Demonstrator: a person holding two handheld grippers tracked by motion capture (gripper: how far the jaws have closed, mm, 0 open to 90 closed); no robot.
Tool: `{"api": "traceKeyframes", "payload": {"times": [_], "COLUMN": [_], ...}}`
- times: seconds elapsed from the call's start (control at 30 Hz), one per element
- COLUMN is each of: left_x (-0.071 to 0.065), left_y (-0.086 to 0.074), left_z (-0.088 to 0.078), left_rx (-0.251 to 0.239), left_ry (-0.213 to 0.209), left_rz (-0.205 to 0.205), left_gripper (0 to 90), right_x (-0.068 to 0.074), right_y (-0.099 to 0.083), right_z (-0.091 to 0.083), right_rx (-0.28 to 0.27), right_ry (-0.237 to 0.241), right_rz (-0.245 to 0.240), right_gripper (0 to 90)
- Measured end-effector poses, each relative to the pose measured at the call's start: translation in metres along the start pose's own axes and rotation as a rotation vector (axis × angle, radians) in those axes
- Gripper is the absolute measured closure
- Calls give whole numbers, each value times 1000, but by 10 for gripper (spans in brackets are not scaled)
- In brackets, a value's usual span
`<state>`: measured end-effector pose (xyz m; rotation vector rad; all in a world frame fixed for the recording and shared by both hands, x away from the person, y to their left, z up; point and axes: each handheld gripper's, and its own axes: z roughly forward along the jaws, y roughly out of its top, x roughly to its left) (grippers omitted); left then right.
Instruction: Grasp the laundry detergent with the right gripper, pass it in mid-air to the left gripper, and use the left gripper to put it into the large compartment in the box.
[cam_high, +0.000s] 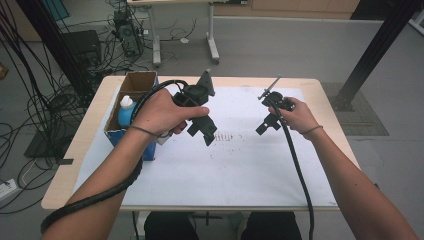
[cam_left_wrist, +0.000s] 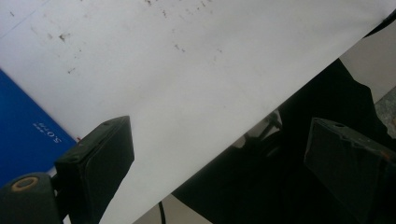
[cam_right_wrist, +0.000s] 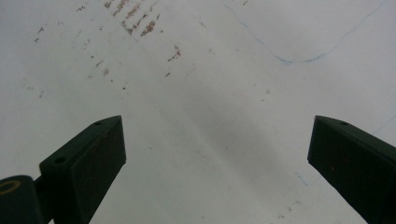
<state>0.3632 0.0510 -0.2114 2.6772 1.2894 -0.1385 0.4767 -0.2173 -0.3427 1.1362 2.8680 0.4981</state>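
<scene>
I hold the left gripper (cam_high: 204, 131) above the white sheet (cam_high: 240, 170), near the box (cam_high: 131, 85) at the table's left edge; its jaws stand wide apart and grip nothing. The bottle (cam_high: 126, 109) stands inside the box, just beside my left hand (cam_high: 162, 112). The right gripper (cam_high: 266, 125) hangs over the sheet, well apart from the box, also wide open and empty.
</scene>
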Motion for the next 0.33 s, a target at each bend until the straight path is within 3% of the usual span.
{"api": "traceKeyframes", "payload": {"times": [0.33], "left_x": [-1], "left_y": [-2], "left_z": [-2], "left_rx": [-7], "left_ry": [-3], "left_rz": [-1], "left_gripper": [85], "right_x": [1], "right_y": [0], "right_z": [-1], "right_rx": [-2], "right_ry": [-4], "right_rz": [0], "right_gripper": [40]}}
